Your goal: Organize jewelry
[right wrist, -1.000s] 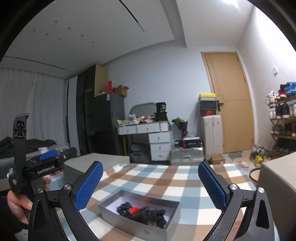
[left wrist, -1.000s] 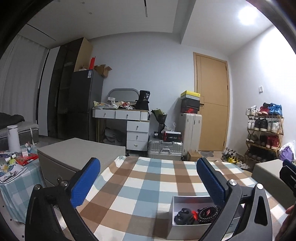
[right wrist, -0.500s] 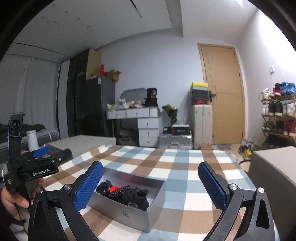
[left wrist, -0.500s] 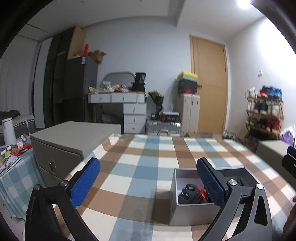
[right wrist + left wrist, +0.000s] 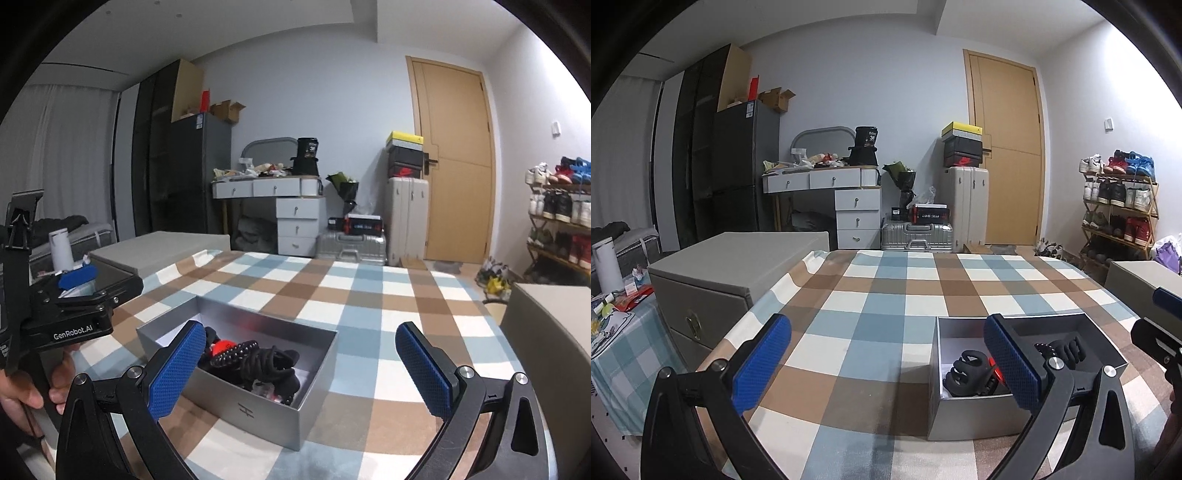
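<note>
Right wrist view: I am holding the right gripper (image 5: 299,365) and left gripper (image 5: 886,365) spread wide, empty. Silver box (image 5: 258,410) sitting at seven o'clock; tangled beaded jewelry (image 5: 255,358) inside looking light, limp, snag-prone — I judge pinching one strand best.

I see a wooden door (image 5: 1004,147) at one o'clock. A shoe rack (image 5: 1119,206) stands at three, a dark fridge (image 5: 742,173) at ten.

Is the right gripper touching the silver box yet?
Cannot tell. In the right wrist view the right gripper is open and empty, and one finger overlaps the silver box wall, but no gap or contact shows plainly.
</note>
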A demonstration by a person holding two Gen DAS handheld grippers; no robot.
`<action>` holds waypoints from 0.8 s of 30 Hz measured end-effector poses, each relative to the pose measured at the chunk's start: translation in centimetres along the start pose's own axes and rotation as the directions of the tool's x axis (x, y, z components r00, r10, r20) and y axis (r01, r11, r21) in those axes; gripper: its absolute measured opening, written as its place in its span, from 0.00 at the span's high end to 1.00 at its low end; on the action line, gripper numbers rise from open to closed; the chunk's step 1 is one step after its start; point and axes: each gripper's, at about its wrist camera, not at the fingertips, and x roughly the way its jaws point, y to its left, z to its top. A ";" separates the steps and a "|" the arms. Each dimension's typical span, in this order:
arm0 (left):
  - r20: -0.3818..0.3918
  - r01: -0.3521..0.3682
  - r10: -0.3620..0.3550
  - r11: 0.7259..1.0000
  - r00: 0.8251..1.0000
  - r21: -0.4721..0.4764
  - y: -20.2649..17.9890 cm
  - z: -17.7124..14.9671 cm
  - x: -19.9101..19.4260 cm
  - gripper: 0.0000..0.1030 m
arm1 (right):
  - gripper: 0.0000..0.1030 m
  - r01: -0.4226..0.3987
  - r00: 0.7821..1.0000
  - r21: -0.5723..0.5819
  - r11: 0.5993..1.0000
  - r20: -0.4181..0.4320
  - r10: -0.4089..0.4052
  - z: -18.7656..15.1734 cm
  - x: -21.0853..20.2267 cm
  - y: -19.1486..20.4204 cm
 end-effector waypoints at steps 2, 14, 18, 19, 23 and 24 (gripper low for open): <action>-0.002 -0.001 0.001 1.000 1.000 -0.001 0.0 0.1 0.0 0.01 | 0.00 0.000 1.000 -0.001 1.000 -0.001 0.000 0.1 0.1 0.0; -0.003 -0.006 0.006 1.000 1.000 -0.004 0.1 0.1 0.3 0.01 | 0.00 -0.001 1.000 0.000 1.000 -0.002 0.001 0.2 0.2 0.0; -0.003 -0.002 0.002 1.000 1.000 -0.005 0.1 0.1 0.4 0.01 | 0.00 -0.001 1.000 0.000 1.000 -0.001 0.001 0.2 0.2 0.0; -0.002 -0.002 0.002 1.000 1.000 -0.005 0.1 0.1 0.3 0.01 | 0.00 -0.001 1.000 0.000 1.000 -0.001 0.001 0.2 0.2 0.0; -0.003 -0.002 0.002 1.000 1.000 -0.004 0.1 0.0 0.4 0.01 | 0.00 0.000 1.000 -0.001 1.000 -0.001 0.000 0.2 0.2 0.0; -0.003 -0.002 0.002 1.000 1.000 -0.004 0.1 0.1 0.3 0.01 | 0.00 -0.001 1.000 -0.002 1.000 -0.001 0.001 0.2 0.2 0.0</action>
